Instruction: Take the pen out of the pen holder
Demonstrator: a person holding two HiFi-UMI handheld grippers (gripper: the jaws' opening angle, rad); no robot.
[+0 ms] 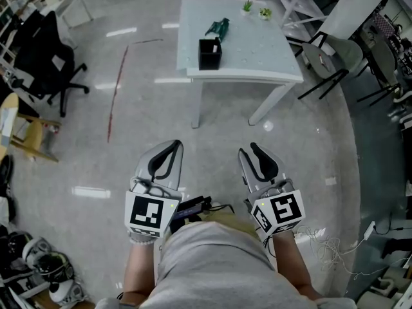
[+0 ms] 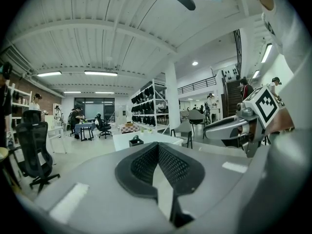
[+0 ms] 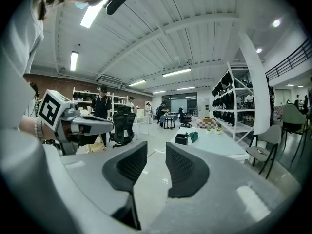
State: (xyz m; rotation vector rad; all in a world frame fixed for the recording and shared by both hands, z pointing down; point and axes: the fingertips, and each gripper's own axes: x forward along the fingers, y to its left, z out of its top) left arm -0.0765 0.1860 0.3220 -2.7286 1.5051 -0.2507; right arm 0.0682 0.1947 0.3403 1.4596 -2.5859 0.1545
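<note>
A black square pen holder (image 1: pixel 210 53) stands near the front left edge of a white table (image 1: pixel 257 56), far ahead of me. It also shows small in the left gripper view as the pen holder (image 2: pixel 136 141) and in the right gripper view as the pen holder (image 3: pixel 182 138). I cannot make out a pen in it. A green object (image 1: pixel 217 28) lies just behind it. My left gripper (image 1: pixel 172 144) is held close to my body, its jaws shut and empty (image 2: pixel 157 145). My right gripper (image 1: pixel 248 148) hangs beside it, open with nothing between the pads (image 3: pixel 156 145).
Bare floor lies between me and the table. A black office chair (image 1: pixel 45 56) and a yellow chair (image 1: pixel 19 131) stand at the left, more chairs (image 1: pixel 335 56) at the right. Two small plants (image 1: pixel 256 9) sit at the table's far edge. Cables (image 1: pixel 335 243) lie on the floor at the right.
</note>
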